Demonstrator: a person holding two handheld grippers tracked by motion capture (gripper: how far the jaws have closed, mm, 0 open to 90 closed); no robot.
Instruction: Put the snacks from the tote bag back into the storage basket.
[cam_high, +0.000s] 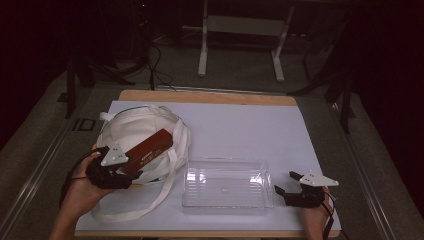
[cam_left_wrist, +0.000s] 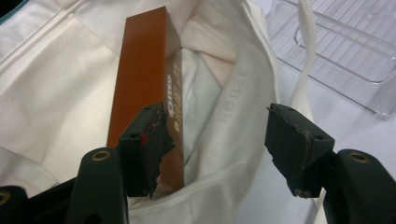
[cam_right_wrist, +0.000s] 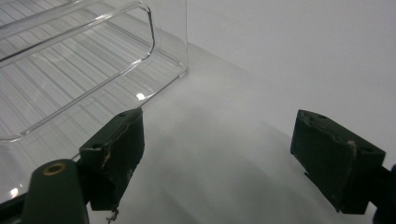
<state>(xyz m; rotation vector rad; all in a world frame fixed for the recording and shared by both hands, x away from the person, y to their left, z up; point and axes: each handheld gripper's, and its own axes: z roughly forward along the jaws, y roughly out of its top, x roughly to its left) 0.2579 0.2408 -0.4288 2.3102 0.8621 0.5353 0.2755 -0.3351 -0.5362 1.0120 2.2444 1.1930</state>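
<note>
A long brown box (cam_high: 150, 147) lies slanted across a white cloth tote bag (cam_high: 130, 125) at the table's left. In the left gripper view the box (cam_left_wrist: 140, 79) has its near end tucked behind a fold of the bag (cam_left_wrist: 56, 93). My left gripper (cam_high: 131, 172) sits at that near end. Its jaws stand apart (cam_left_wrist: 219, 149), the left pad just in front of the box's edge and the right pad well off it over bag cloth. My right gripper (cam_high: 286, 183) rests open at the table's front right, with bare table between its pads (cam_right_wrist: 219, 158).
An empty clear plastic tray (cam_high: 225, 205) stands at the front middle, between the bag and my right gripper, which has one tray corner (cam_right_wrist: 70, 70) just left of it. The bag's strap (cam_high: 150, 205) loops toward the front edge. The table top (cam_high: 240, 125) is white.
</note>
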